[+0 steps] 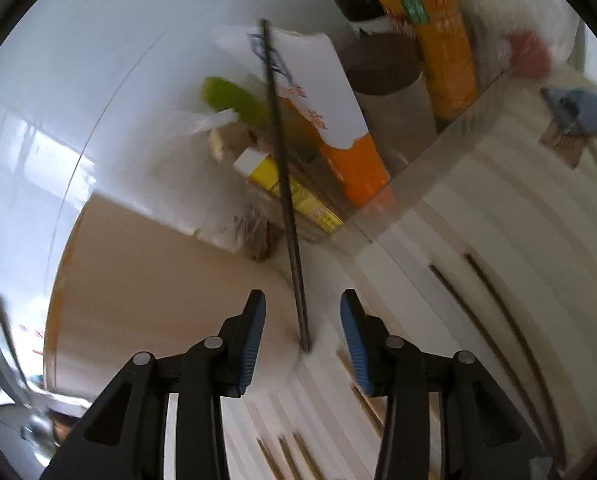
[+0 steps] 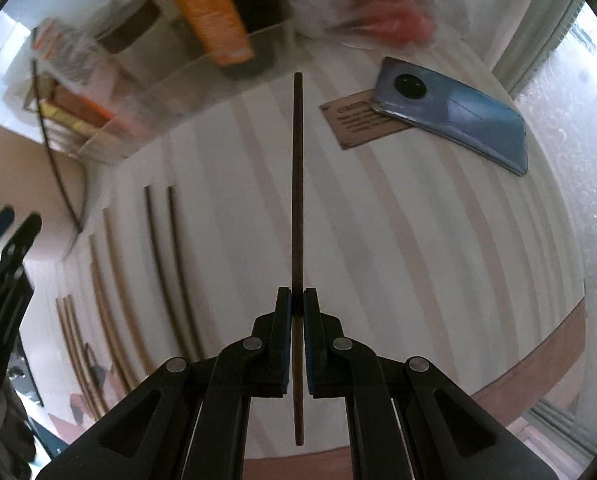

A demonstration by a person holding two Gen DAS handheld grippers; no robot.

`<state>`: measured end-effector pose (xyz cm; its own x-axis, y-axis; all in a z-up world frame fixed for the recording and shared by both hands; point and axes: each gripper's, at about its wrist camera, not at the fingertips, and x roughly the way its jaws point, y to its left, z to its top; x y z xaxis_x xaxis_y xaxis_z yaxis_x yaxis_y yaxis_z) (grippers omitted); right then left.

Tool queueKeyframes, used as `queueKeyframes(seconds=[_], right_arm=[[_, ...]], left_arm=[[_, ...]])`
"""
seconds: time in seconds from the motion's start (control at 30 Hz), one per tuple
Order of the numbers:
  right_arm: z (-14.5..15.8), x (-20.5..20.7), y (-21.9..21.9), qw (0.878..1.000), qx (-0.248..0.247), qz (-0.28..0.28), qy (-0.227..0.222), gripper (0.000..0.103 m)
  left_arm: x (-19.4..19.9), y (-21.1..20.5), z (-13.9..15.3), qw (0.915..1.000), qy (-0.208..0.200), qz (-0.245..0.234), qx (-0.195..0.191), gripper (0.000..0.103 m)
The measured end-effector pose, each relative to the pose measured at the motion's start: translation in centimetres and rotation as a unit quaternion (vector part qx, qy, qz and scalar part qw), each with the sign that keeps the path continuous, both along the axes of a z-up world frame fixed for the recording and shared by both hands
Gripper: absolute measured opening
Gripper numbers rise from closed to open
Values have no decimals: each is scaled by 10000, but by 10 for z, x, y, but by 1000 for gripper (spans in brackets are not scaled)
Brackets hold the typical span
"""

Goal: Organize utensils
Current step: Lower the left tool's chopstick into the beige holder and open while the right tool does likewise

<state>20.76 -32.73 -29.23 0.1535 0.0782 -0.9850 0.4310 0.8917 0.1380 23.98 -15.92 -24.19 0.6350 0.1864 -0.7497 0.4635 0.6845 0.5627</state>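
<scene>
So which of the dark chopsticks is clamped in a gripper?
The dark brown chopstick between the right gripper pads; the others lie loose on the striped mat.

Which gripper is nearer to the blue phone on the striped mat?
Right. The right gripper, shut on a dark chopstick, is over the mat just left of the blue phone. The left gripper is at the mat's far-left edge.

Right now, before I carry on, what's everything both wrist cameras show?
Chopstick: one, dark brown, clamped in right gripper.
Chopstick: one, black, between left jaws, untouched.
Chopsticks: several, brown, lying on striped mat.
Phone: one, blue, on mat, overlapping brown card.
Clear organizer: one, holding orange packages.
Left gripper: open.
Right gripper: shut.
</scene>
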Motion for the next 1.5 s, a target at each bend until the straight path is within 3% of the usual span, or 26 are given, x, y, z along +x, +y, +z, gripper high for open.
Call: queueKeyframes(seconds=[0.27,0.37,0.63,0.8,1.0,1.2,1.33,1.5], right_arm=[[-13,7,-12,9999,-10,-85,54,6],[-13,10,-13,9999,-3,-76,65,6],[-4,11,-14,10000,-2,0,14,6],[11,13,-15,9999,-7,50,-104,6],[45,14,-13,9987,-38,98,-491,6],[108,28,2,9926,122,247,-1185,6],[167,57,30,9800,327,529,-1889,6],[228,106,84,9574,439,1023,-2664,6]], left_arm=[[41,-11,-25,9992,72,43,401,35],[52,-10,-31,9985,73,148,517,6],[38,12,-10,9991,180,352,126,4],[22,26,8,9971,342,571,-360,4],[3,58,67,9859,377,879,-1376,4],[-15,96,177,9600,173,1037,-2595,4],[-5,137,240,9407,-56,1211,-3169,4],[10,190,279,9227,-425,1614,-3476,4]])
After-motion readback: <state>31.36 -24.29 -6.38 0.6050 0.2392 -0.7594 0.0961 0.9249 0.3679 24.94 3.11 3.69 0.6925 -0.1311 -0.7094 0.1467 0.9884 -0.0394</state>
